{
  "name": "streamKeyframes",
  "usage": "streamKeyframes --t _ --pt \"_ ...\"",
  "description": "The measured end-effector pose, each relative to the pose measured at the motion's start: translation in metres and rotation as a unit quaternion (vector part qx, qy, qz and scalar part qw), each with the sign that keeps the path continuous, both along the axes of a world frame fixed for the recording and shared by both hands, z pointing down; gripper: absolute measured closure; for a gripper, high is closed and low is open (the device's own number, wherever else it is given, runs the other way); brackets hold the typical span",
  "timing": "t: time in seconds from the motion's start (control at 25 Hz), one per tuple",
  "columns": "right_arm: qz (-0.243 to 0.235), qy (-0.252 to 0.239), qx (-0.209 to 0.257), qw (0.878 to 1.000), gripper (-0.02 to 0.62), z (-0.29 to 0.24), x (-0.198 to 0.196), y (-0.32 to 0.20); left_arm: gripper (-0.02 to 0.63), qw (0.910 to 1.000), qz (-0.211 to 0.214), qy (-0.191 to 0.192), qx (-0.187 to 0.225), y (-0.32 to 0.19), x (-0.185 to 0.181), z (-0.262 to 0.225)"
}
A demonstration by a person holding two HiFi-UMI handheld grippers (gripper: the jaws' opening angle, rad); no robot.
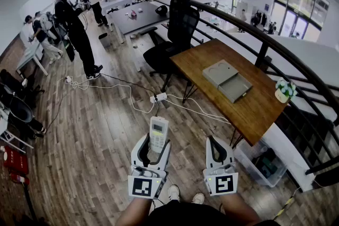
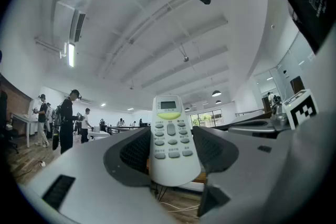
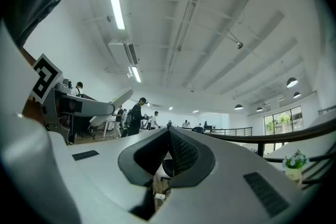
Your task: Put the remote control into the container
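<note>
A white remote control (image 1: 158, 134) with a small screen stands upright between the jaws of my left gripper (image 1: 151, 150), which is shut on it above the wooden floor. In the left gripper view the remote (image 2: 171, 138) fills the gap, and both dark pads (image 2: 137, 153) press on its sides. My right gripper (image 1: 217, 150) hangs beside it, shut, with nothing held; its tips meet in the right gripper view (image 3: 169, 151). The grey container (image 1: 228, 81), a flat box with its lid slid aside, lies on the wooden table (image 1: 249, 111) ahead to the right.
A black office chair (image 1: 177, 29) stands at the table's far end. A small potted plant (image 1: 284, 91) sits on the table's right edge, by the curved railing (image 1: 296, 63). Cables and a power strip (image 1: 159, 97) lie on the floor ahead. A plastic bin (image 1: 262, 164) sits under the table. People (image 1: 74, 29) stand far left.
</note>
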State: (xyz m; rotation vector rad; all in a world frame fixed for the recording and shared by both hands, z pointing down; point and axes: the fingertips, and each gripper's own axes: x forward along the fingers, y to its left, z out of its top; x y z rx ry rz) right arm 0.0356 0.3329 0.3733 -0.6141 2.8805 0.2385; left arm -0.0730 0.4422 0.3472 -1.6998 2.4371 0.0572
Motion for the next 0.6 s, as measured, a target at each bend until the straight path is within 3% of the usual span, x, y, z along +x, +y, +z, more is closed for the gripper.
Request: streamKeyframes --t 0.6 --pt "-0.005 -0.001 0.0 1.0 0.568 -0.0053 -0.0048 0.006 0.348 1.0 0.004 -0.006 0.002 0.0023 -0.0019 -0.0043"
